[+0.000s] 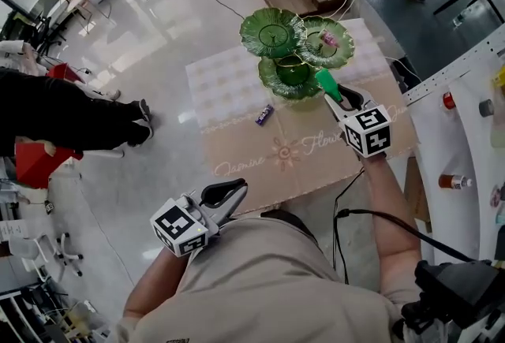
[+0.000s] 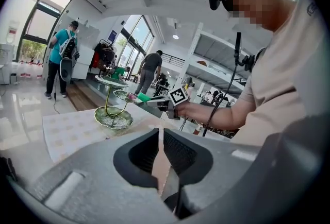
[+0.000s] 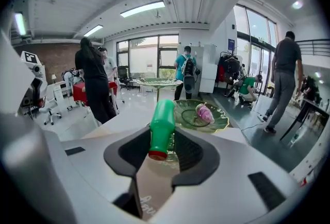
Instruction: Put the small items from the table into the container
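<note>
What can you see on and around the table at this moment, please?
tablecloth: one, beige and white, covering the table
tiered dish stand: one, green, three leaf-shaped dishes, far end of the table
wrapped item: one, pink, on the stand's right-hand dish in the head view
small packet: one, purple, on the cloth near the stand
bottle: one, green with a red cap, by the stand's lowest dish
bystanders: several, mostly dark clothes, on the floor left of and beyond the table
right gripper: one, grey, shut on the bottle
left gripper: one, grey, shut and empty, close to the person's body
</note>
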`<action>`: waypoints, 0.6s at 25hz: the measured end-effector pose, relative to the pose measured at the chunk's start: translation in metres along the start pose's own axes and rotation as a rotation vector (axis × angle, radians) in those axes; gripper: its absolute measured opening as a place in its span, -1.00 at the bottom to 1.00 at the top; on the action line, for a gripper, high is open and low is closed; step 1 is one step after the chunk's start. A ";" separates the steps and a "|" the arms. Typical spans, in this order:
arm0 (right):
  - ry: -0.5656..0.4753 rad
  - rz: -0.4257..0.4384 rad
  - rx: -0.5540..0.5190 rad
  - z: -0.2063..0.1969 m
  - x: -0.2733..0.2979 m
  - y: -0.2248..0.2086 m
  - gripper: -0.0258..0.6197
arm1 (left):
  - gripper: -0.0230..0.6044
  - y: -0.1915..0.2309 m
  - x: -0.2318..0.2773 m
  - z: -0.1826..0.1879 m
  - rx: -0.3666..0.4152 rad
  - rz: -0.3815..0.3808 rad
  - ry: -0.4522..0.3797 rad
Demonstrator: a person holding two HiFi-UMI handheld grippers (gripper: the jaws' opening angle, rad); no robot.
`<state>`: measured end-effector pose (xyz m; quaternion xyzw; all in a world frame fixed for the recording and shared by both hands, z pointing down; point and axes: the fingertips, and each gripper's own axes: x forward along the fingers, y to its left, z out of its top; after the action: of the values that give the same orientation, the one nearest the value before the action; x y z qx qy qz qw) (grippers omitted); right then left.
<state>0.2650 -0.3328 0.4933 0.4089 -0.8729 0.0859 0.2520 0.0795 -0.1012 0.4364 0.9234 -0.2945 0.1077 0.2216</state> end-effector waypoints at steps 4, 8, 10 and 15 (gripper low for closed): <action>0.003 -0.015 -0.006 0.017 0.019 -0.032 -0.46 | -0.87 0.007 -0.009 -0.002 -0.019 0.041 -0.012; 0.027 -0.018 -0.020 0.026 0.045 -0.056 -0.46 | -0.87 0.011 -0.017 -0.008 -0.037 0.076 -0.002; 0.043 -0.016 -0.033 0.029 0.058 -0.065 -0.46 | -0.87 0.012 -0.022 -0.009 -0.045 0.096 0.002; 0.110 -0.002 -0.067 0.027 0.093 -0.081 -0.46 | -0.87 0.019 -0.030 -0.010 -0.048 0.141 0.004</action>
<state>0.2663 -0.4573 0.5128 0.3960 -0.8596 0.0786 0.3131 0.0437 -0.0957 0.4422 0.8946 -0.3608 0.1177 0.2359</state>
